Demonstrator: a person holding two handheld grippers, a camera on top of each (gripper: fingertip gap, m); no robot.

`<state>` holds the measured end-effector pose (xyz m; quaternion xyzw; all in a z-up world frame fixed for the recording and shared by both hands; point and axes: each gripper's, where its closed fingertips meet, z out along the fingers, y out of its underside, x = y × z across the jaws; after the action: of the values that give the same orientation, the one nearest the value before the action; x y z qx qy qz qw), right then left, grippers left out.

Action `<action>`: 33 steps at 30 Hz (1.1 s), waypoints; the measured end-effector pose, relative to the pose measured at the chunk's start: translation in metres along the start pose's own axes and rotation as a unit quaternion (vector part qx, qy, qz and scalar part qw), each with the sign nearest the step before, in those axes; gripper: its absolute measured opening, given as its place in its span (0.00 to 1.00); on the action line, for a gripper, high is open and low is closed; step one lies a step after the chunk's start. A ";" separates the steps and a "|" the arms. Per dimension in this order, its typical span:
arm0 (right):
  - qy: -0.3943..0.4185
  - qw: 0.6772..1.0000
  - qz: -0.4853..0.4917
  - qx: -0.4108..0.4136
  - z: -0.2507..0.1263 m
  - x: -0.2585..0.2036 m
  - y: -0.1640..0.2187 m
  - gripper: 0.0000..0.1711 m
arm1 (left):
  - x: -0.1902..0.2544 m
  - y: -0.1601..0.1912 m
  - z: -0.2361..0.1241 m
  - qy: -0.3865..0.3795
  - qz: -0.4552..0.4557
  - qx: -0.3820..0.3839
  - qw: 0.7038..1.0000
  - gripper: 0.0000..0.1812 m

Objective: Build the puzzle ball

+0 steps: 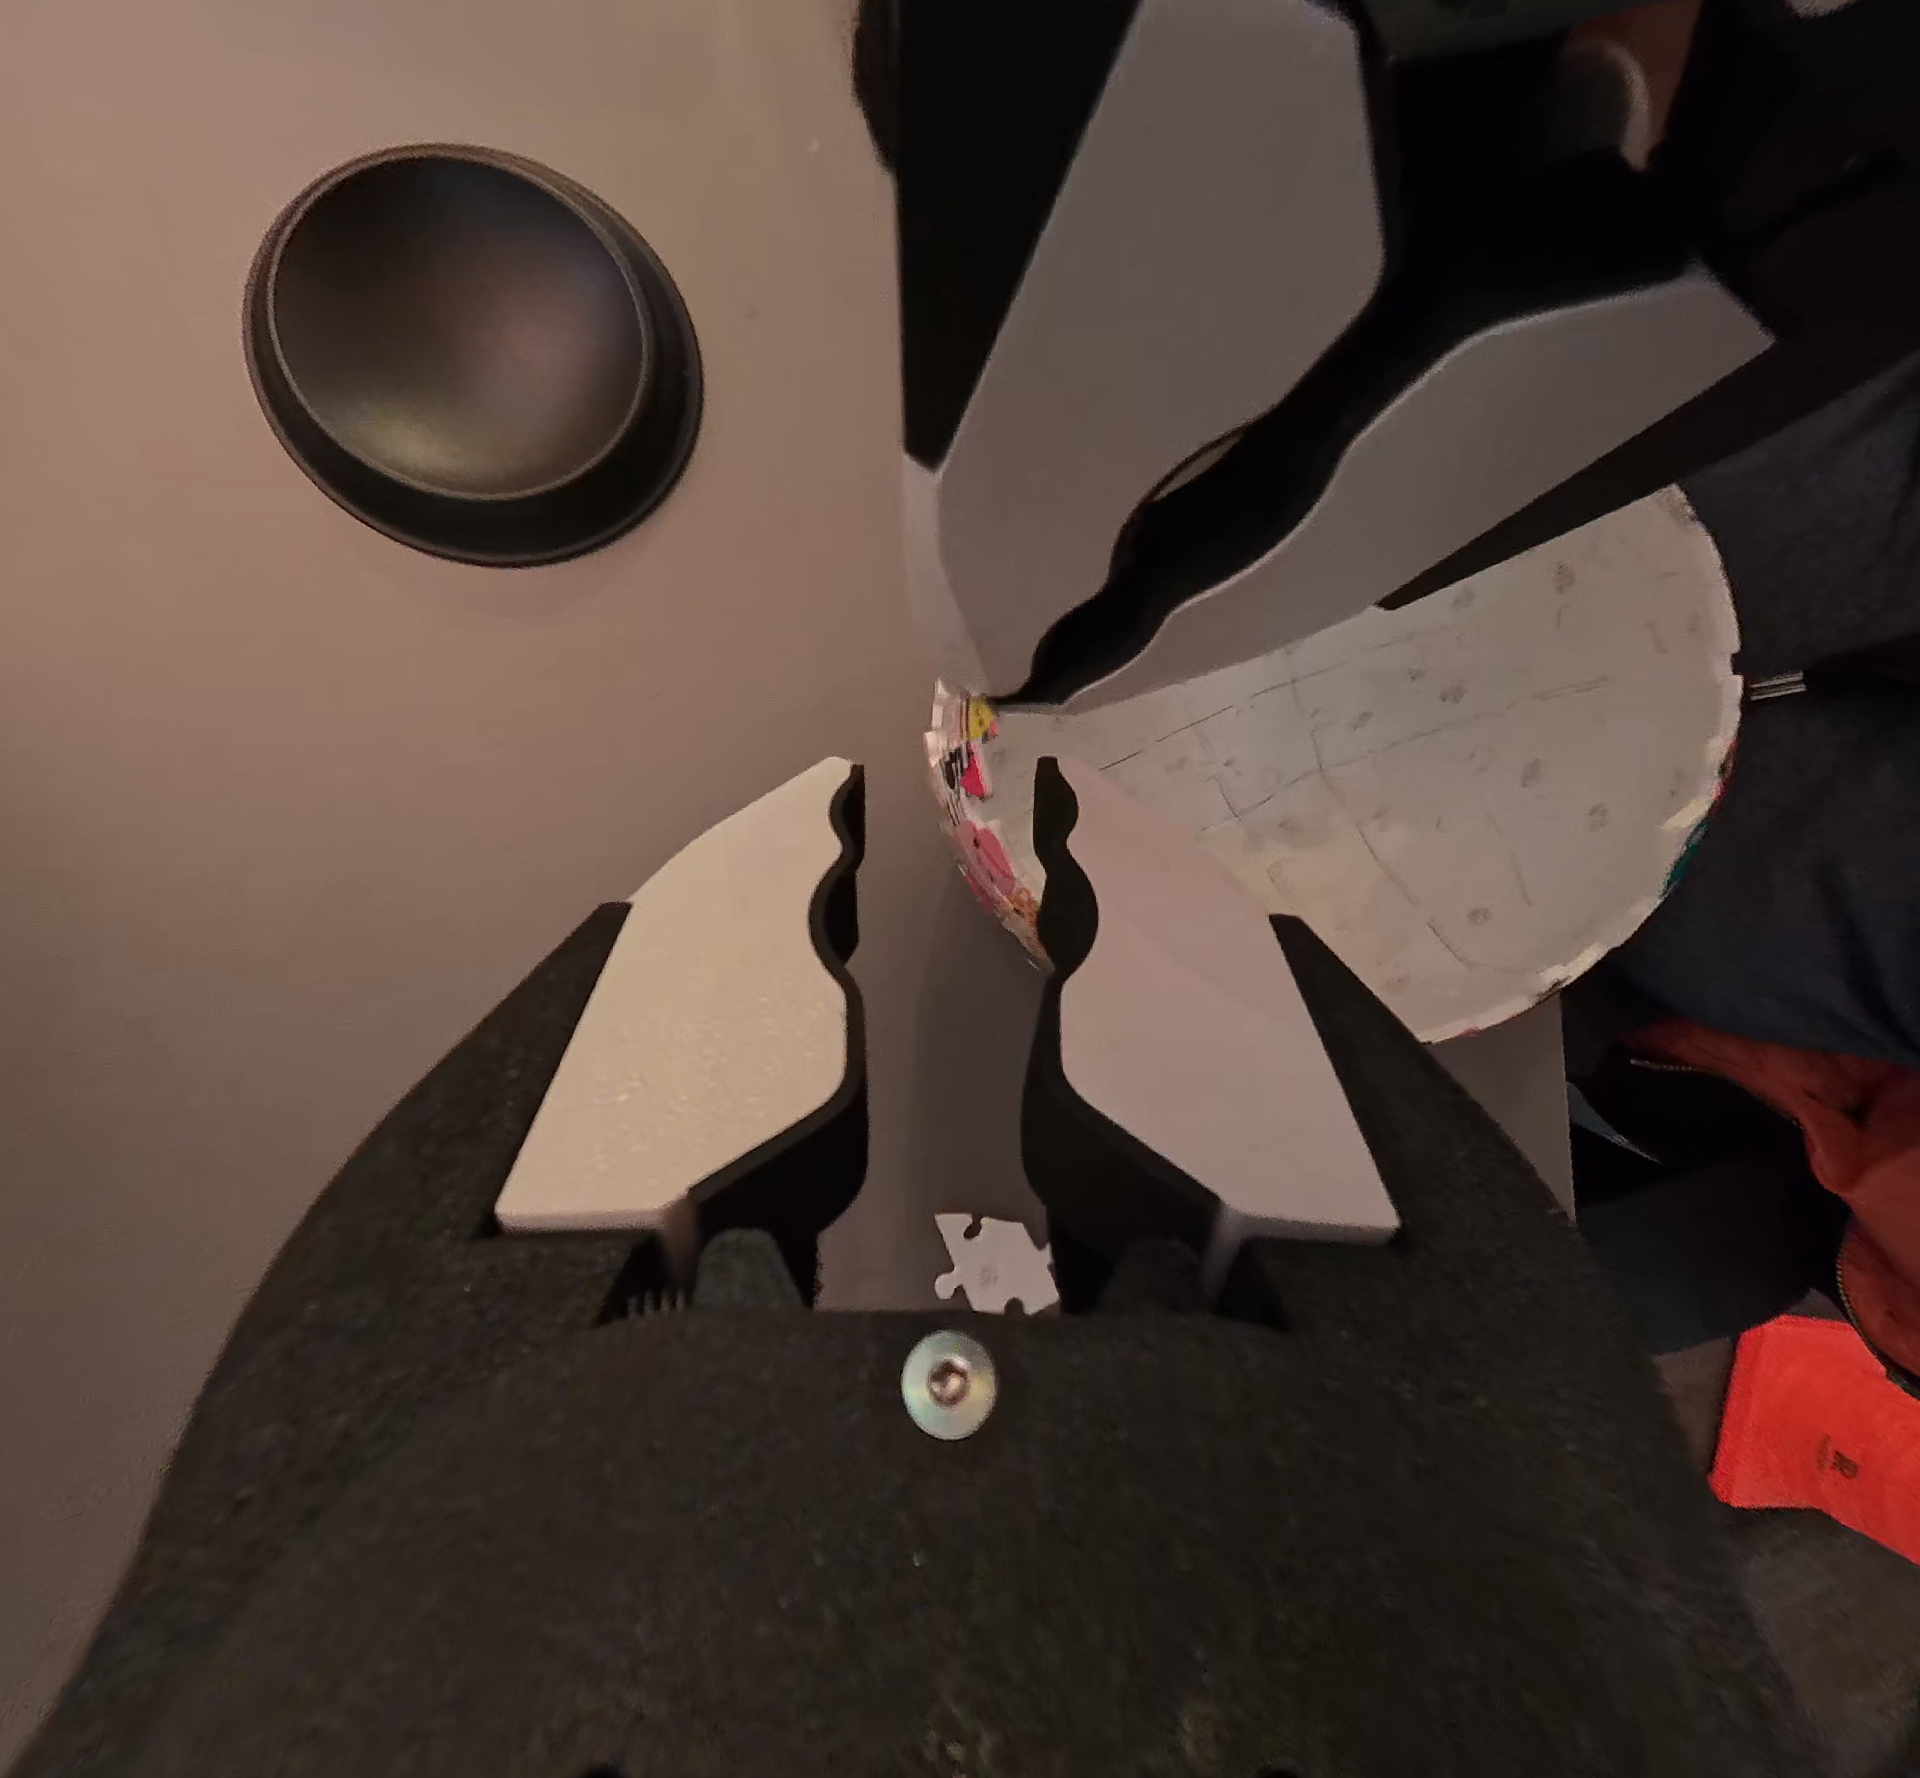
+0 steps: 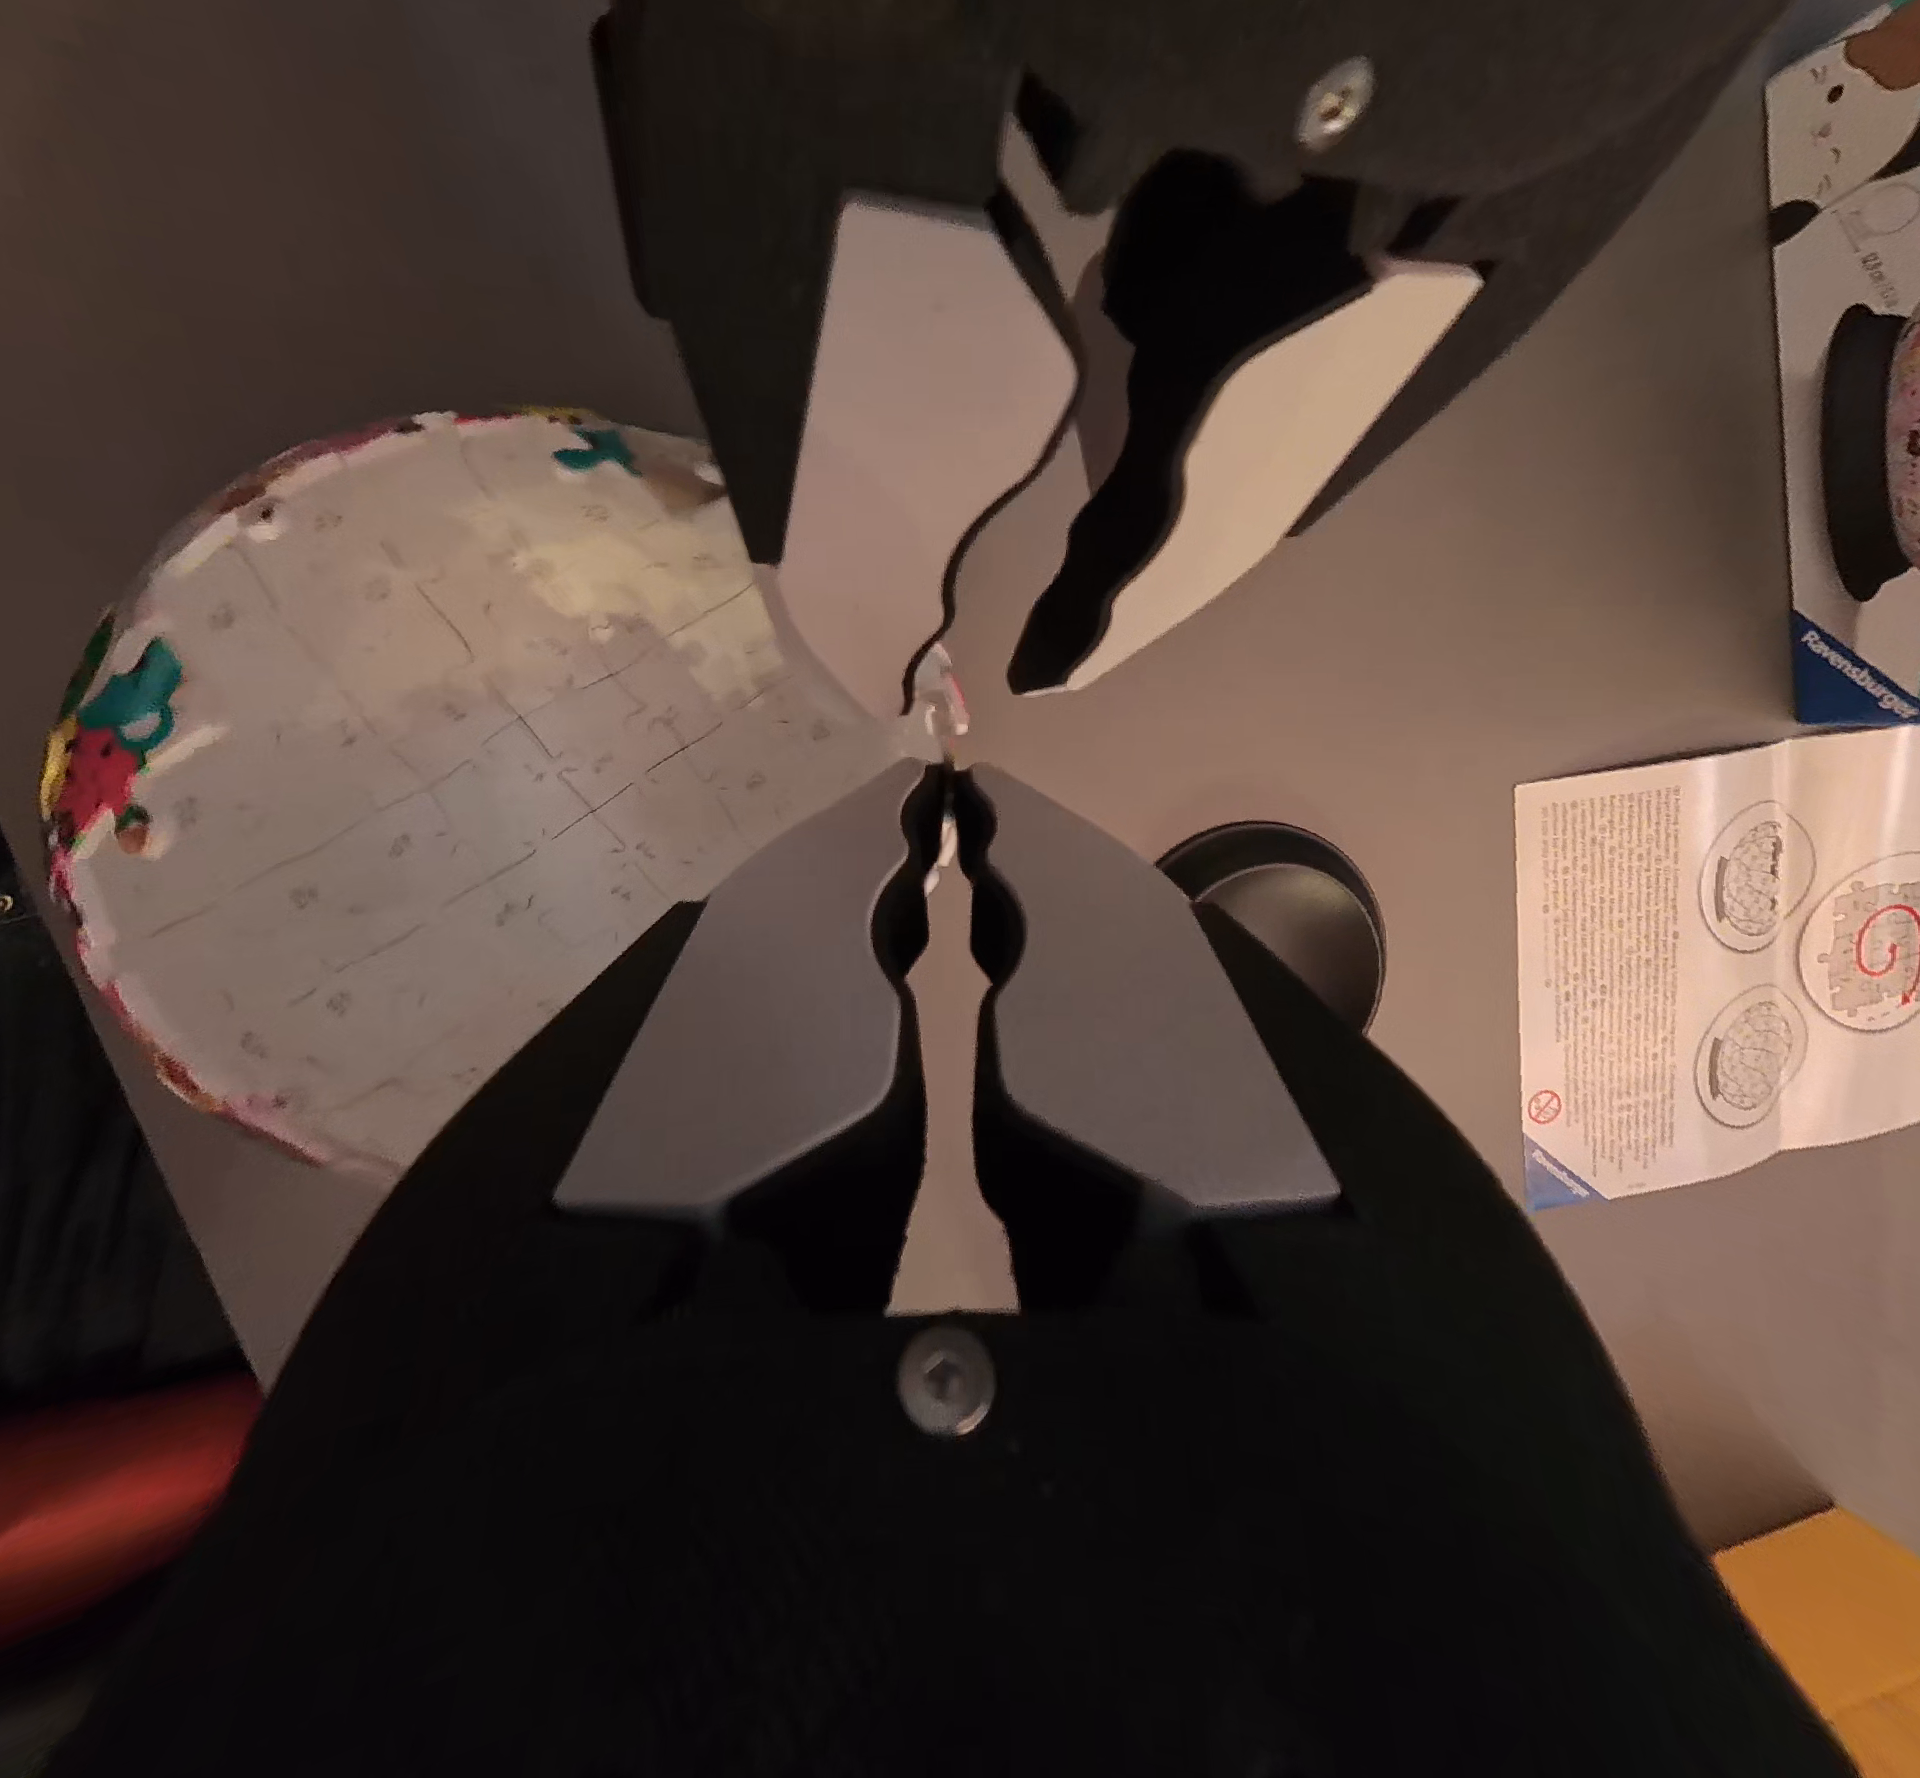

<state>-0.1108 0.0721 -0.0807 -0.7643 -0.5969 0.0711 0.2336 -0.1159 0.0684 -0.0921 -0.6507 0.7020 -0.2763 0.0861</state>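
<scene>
The half-built puzzle ball [image 1: 1403,793] is an open shell, white inside and coloured outside; it also shows in the right wrist view [image 2: 416,772]. My right gripper [image 2: 943,772] is shut on the shell's rim; in the left wrist view it [image 1: 1013,689] comes in from the top right. My left gripper [image 1: 951,772] is open, its fingertips either side of the same stretch of rim, just below the right gripper's tips. It reaches in from above in the right wrist view [image 2: 977,674]. A loose white puzzle piece [image 1: 992,1261] lies on the table under my left gripper.
A black round stand [image 1: 468,357] sits on the grey table, also seen in the right wrist view [image 2: 1288,907]. A folded instruction sheet [image 2: 1714,959] and the puzzle box [image 2: 1849,378] lie at the right. The table edge [image 1: 1558,1105] runs beside the ball, with dark and orange fabric beyond. Left tips and right tips are each some 15 cm from the loose white puzzle piece [image 1: 992,1261].
</scene>
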 end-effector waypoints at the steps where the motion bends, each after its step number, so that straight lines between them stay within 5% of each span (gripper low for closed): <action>1: 0.002 1.000 -0.008 0.003 0.001 0.000 0.000 0.02 | 0.001 -0.001 0.000 0.003 0.000 0.002 1.000 0.16; 5: 0.007 1.000 -0.013 0.006 0.002 0.003 0.001 0.02 | 0.004 -0.002 0.000 0.015 0.005 0.008 1.000 0.10; 26: -0.007 0.999 0.019 0.038 0.003 0.006 0.004 0.02 | -0.004 -0.003 0.000 0.040 -0.040 0.010 0.998 0.17; 33: -0.003 0.999 0.038 0.035 0.003 0.007 0.006 0.02 | -0.004 0.005 0.003 0.037 -0.044 -0.050 0.997 0.12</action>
<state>-0.1052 0.0782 -0.0846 -0.7779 -0.5649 0.1027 0.2554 -0.1183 0.0712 -0.0986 -0.6739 0.6881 -0.2686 0.0153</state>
